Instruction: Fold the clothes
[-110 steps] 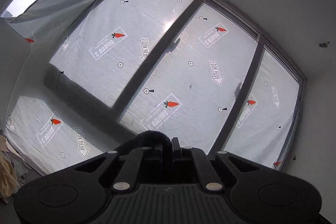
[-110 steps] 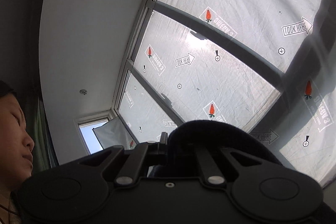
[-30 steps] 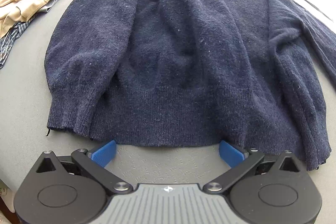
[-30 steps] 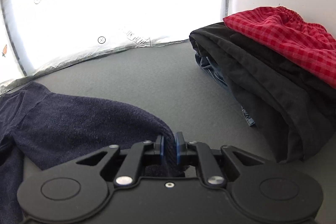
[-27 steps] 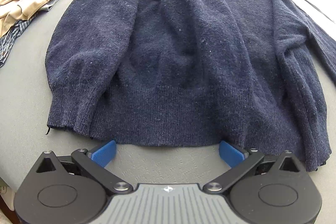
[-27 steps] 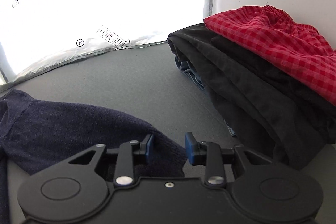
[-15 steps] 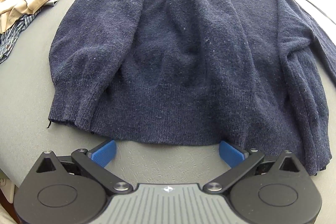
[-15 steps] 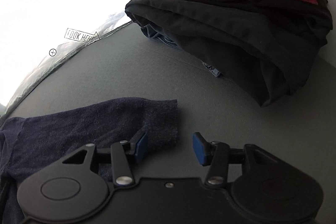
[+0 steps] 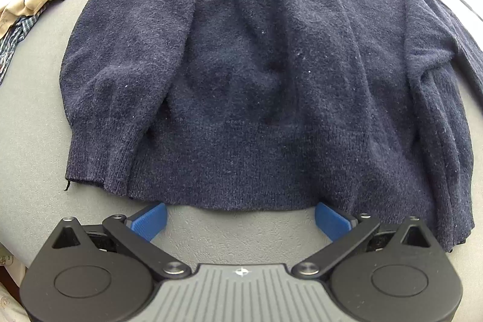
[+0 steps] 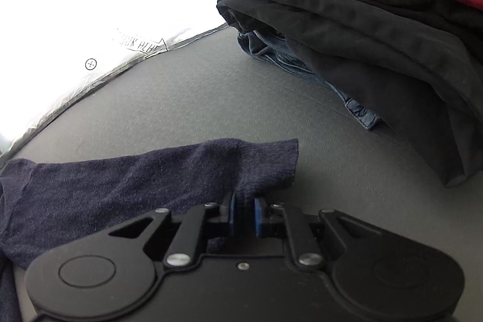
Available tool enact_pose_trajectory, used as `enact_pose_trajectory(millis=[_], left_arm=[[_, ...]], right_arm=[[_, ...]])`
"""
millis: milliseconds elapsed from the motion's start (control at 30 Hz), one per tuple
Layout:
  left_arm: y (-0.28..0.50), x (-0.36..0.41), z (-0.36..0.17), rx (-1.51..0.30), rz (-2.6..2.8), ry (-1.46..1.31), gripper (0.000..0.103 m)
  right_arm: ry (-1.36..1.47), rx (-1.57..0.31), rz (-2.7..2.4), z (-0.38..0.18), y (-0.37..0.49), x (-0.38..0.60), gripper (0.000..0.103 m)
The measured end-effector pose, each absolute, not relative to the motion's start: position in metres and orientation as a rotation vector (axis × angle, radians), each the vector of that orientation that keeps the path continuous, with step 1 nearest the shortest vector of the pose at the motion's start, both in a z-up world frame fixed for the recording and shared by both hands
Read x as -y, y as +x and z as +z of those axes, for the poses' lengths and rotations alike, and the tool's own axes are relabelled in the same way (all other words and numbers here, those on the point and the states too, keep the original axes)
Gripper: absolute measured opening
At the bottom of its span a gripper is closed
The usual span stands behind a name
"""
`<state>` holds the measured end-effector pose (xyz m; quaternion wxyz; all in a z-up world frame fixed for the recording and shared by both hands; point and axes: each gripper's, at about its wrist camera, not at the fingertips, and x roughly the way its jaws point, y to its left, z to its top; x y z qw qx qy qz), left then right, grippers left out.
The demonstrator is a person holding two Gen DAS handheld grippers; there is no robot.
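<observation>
The sweater [image 9: 256,65] lies flat, unfolded; the right gripper [image 10: 242,213] pinches its cuff [image 10: 265,165], the left gripper [image 9: 240,221] gapes empty at the hem.

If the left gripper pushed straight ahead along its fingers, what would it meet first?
Probably the ribbed bottom hem of the navy sweater, lying just past the open left gripper on the grey table.

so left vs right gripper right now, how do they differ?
Left gripper is open, blue pads spread wide just short of the sweater hem, holding nothing. Right gripper is shut, pinching the sleeve near its cuff. Both sit low over the grey table.
</observation>
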<state>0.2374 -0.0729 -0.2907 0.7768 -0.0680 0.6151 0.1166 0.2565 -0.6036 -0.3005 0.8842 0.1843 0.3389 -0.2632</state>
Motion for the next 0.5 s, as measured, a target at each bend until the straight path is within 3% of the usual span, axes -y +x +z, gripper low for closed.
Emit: enact_pose_trajectory(millis=[133, 233, 267, 367, 500], left_arm=[[0.236, 0.073, -0.29, -1.323, 0.248, -0.145, 0.103], [0.235, 0.072, -0.29, -1.315, 0.248, -0.146, 0.103], [0.234, 0.072, -0.29, -1.309, 0.249, -0.146, 0.103], [0.23, 0.072, -0.29, -1.284, 0.25, -0.143, 0.103], [0.226, 0.069, -0.293, -1.258, 0.244, -0.134, 0.103]], right_arm=[[0.408, -0.706, -0.628, -0.293, 0.274, 0.644, 0.013], [0.412, -0.782, -0.666, -0.299, 0.286, 0.648, 0.021], [0.388, -0.804, -0.67, -0.298, 0.287, 0.642, 0.026], [0.284, -0.793, -0.686, -0.291, 0.273, 0.612, 0.053], [0.289, -0.82, -0.615, -0.29, 0.247, 0.569, 0.053]])
